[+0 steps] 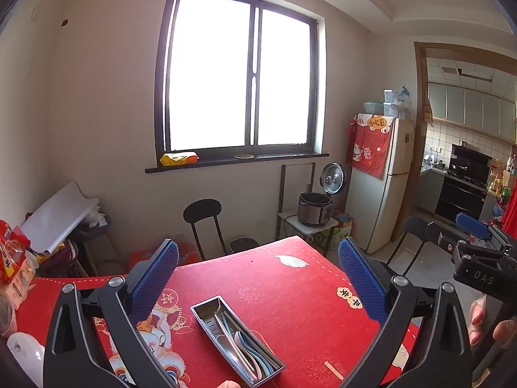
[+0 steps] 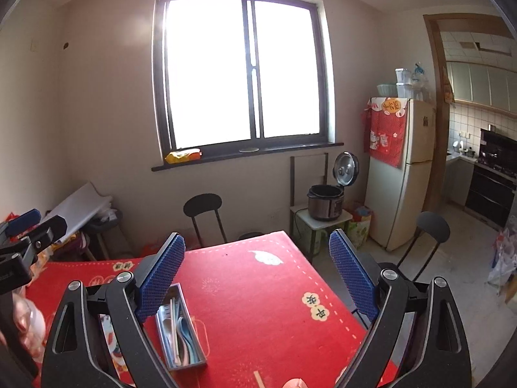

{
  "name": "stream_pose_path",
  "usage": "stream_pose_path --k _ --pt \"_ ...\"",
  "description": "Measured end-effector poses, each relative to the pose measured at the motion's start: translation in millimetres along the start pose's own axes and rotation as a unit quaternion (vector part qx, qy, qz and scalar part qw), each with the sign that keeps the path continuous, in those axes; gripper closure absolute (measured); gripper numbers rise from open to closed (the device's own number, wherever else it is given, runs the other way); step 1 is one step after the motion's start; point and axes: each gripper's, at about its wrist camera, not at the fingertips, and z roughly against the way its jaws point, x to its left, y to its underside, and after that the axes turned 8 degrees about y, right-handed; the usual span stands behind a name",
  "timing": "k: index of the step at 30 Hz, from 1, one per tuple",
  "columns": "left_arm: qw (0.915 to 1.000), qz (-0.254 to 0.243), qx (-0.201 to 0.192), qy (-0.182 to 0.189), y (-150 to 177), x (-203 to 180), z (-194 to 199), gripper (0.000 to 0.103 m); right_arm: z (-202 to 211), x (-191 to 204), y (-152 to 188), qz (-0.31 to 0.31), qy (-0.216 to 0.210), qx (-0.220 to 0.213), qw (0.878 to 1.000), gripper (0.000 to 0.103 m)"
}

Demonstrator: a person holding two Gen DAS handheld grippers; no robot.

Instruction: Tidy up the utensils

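Observation:
A long steel utensil tray (image 1: 206, 309) lies on the red tablecloth, below and between my left gripper's fingers. Inside it lie chopsticks and pale blue, pink and white spoons (image 1: 250, 354). My left gripper (image 1: 258, 274) hangs above the table, open and empty. In the right wrist view the same tray (image 2: 161, 329) sits low left, its far end behind the left blue pad (image 2: 161, 278). My right gripper (image 2: 257, 271) is open too, with nothing between its pads. A small wooden stick (image 2: 259, 380) lies loose on the cloth near the front edge.
The table (image 1: 290, 291) carries a red printed cloth. Snack packets (image 1: 13, 258) stand at its left edge. Black chairs (image 1: 203, 223) stand beyond the table, a rice cooker (image 1: 315, 208) and fridge (image 1: 384, 181) at the right. A hand (image 1: 491, 323) holds the other gripper.

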Motion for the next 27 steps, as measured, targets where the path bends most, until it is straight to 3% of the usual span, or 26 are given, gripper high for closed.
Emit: stream_pose_path --k 27 --pt "0.9999 -0.013 0.004 0.004 3 -13 -4 0.006 26 -19 2 -0.014 0.043 -0.011 0.999 0.015"
